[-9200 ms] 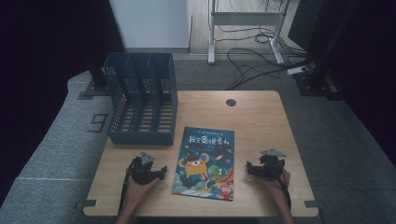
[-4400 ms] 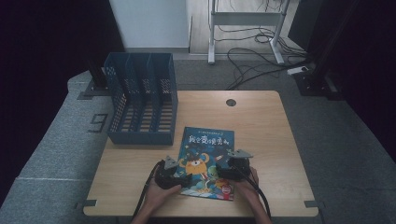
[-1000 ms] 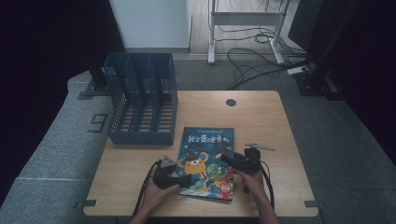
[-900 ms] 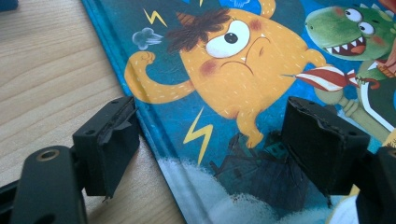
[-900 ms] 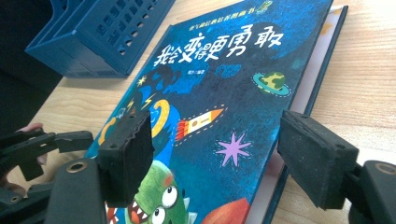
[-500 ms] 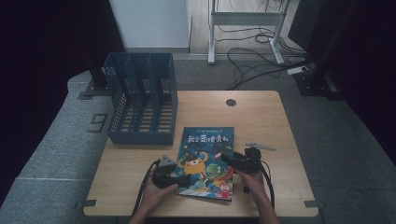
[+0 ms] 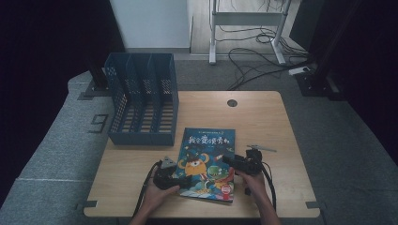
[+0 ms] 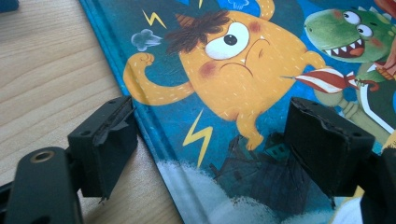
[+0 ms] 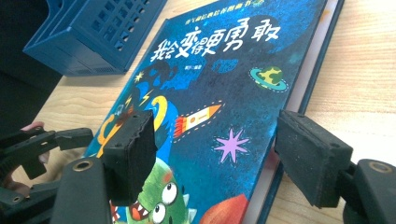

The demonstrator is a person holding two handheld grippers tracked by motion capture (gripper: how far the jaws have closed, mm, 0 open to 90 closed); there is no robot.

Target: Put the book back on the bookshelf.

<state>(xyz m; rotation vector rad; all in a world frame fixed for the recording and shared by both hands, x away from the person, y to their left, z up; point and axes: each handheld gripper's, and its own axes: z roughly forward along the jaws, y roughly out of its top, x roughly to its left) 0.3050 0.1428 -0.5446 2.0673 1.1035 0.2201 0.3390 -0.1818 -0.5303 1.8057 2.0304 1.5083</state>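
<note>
The right gripper [image 9: 212, 154] hangs with its black jaws apart and just closing slightly, straddling the blue picture book [image 9: 219, 93] on the wooden table [image 9: 369, 79]; the book's open edge sits by one jaw.

A blue perforated plastic file rack [image 9: 93, 32] stands at the far corner.

My tongs' jaws are matt black plastic with rough, frayed pads. The picture book [image 7: 208, 162] under them has a glossy printed paper cover. The table [image 7: 263, 117] is smooth, pale wood grain; far left, the file rack [image 7: 141, 101] is perforated blue plastic.
</note>
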